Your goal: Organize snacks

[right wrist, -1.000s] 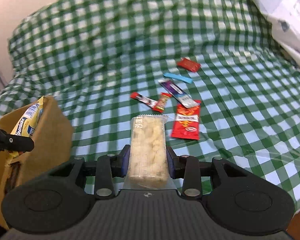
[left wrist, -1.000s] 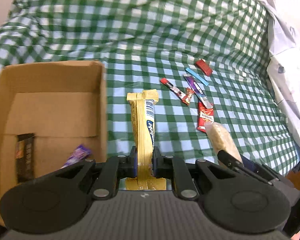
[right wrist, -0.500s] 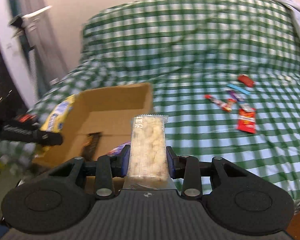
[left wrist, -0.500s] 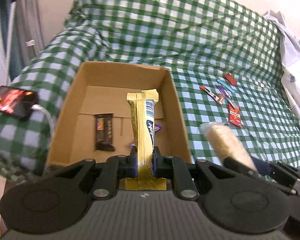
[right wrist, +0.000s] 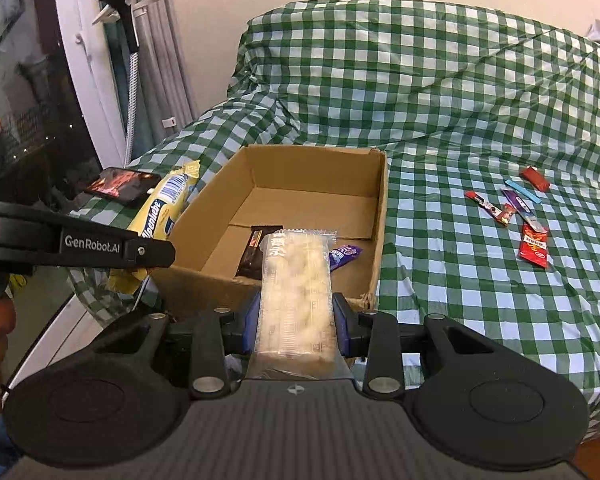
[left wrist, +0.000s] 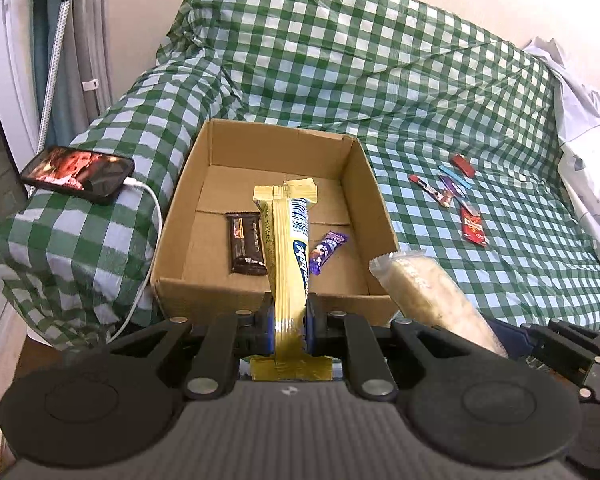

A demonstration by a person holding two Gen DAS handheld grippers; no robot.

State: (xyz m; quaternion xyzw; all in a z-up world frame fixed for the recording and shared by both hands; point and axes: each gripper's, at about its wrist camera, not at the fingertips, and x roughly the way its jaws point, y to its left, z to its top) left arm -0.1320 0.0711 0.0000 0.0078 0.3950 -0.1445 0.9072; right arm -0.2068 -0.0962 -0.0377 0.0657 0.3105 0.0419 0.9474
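My left gripper is shut on a yellow snack bar, held just short of the near wall of an open cardboard box. A clear pack of pale crackers stands clamped in my right gripper, which is shut on it at the box's near right corner. Inside the box lie a dark chocolate bar and a purple wrapped sweet. Several small snacks, among them a red packet, lie scattered on the checked cloth to the right.
A green-and-white checked cloth covers the whole surface and rises at the back. A lit phone with a white cable rests on the cloth left of the box. A window, curtain and clamp arm stand at the far left; white fabric is bunched at right.
Both grippers have swung left and back from the scattered snacks to the near side of the box, each still gripping its snack. The whole box interior and the phone have come into view.
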